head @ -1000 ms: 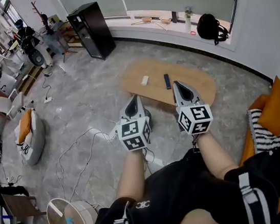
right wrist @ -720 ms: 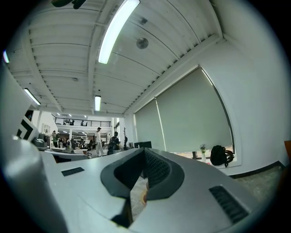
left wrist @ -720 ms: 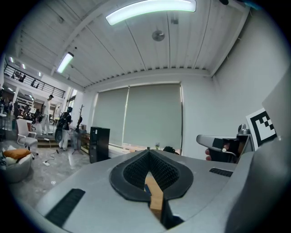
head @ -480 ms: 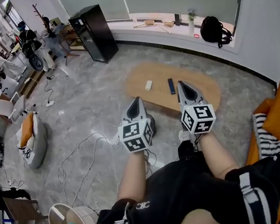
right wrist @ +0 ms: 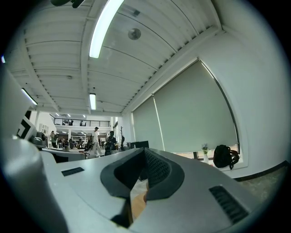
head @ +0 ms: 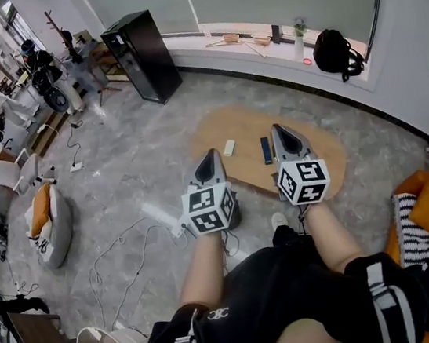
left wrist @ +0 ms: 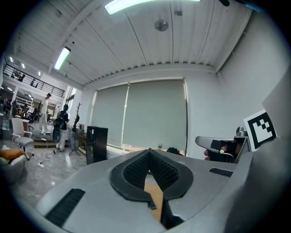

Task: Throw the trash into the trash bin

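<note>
While both jaws stay out of contact with anything, left tool (head: 210, 154) and right tool (head: 276, 129) clenched empty, small white rectangular scrap (head: 229, 148) on oval wooden table (head: 319, 152), between tool tips, nearer left, round pale trash bin (head: 137, 340) well apart, lower left.

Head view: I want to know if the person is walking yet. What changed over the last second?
The person stepped forward: the wooden table has drawn closer to the grippers, and a shoe now shows. Nothing was grabbed or released. The left gripper and right gripper stay shut, empty, side by side.
</note>
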{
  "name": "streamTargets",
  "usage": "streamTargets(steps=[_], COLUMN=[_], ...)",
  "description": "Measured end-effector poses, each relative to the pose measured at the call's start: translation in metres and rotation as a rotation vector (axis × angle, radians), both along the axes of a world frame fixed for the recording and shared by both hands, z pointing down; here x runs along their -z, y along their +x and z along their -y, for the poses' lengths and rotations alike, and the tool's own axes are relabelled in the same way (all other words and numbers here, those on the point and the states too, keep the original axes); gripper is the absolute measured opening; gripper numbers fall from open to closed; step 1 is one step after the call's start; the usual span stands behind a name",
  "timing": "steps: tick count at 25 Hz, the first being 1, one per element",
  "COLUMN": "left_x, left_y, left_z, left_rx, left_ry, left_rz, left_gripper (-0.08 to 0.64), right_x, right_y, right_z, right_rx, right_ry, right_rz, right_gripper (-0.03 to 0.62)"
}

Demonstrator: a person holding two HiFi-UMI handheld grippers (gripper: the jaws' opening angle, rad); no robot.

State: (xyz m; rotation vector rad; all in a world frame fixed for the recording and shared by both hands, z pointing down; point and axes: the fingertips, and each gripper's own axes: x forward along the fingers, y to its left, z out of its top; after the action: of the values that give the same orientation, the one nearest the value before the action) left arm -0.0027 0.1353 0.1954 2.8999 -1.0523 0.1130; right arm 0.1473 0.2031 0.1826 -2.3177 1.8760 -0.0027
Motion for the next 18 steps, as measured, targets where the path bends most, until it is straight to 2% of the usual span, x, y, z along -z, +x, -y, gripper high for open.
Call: streamTargets(steps=[8,18], left_x=[0.006,-0.010], left_y=[0.104,0.192], left_z=[0.092,0.175], left_rx=[0.009,0.046], left_ry=[-0.007,-0.063], left_rz=[0.013,0.066], left_gripper=[0.005,0.005], right_x=[0.001,-0.014], right_y=[0.098,0.188], right_z=[0.098,0.188], right_rx=[0.022,0.057], right_ry=[-0.028,-0.089], right_rz=[-0.013,0.012], right_gripper=[0.011,0.011])
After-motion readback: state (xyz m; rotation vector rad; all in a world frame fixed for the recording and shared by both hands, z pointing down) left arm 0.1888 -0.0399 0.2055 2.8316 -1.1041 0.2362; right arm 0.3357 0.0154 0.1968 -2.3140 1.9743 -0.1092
